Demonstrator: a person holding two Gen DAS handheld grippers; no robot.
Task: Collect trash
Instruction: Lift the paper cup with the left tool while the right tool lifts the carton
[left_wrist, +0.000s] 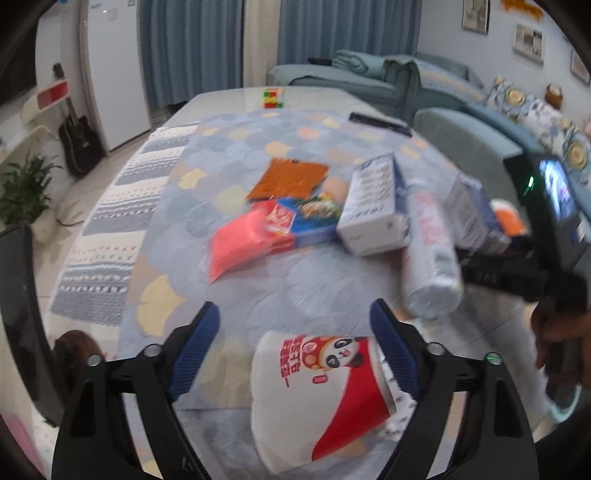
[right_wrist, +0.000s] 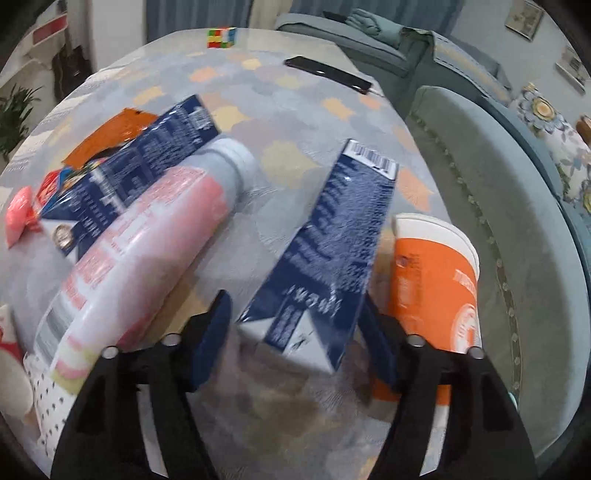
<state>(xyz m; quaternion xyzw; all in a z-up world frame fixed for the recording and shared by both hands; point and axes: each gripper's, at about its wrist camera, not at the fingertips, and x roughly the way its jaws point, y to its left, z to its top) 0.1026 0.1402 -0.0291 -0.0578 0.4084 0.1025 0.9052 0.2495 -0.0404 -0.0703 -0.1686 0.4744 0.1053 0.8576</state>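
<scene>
Trash lies on the patterned tablecloth (left_wrist: 295, 147). My left gripper (left_wrist: 295, 328) is open; a red and white paper cup (left_wrist: 317, 391) lies on its side between the fingers, against the right finger (left_wrist: 395, 354). Beyond lie a pink packet (left_wrist: 243, 243), an orange wrapper (left_wrist: 288, 179), a blue snack pack (left_wrist: 314, 221), a white and blue carton (left_wrist: 376, 206) and a pink-labelled bottle (left_wrist: 432, 254). My right gripper (right_wrist: 295, 325) is open around the near end of a dark blue carton (right_wrist: 328, 254). The bottle (right_wrist: 147, 236) lies left of it, an orange cup (right_wrist: 432, 280) right.
A Rubik's cube (left_wrist: 272, 98) and a black phone (left_wrist: 380, 123) sit at the table's far end. A teal sofa (left_wrist: 480, 110) runs along the right side, a chair back (right_wrist: 480, 206) close to the table edge. A striped rug (left_wrist: 122, 221) and a plant (left_wrist: 22, 192) are on the left.
</scene>
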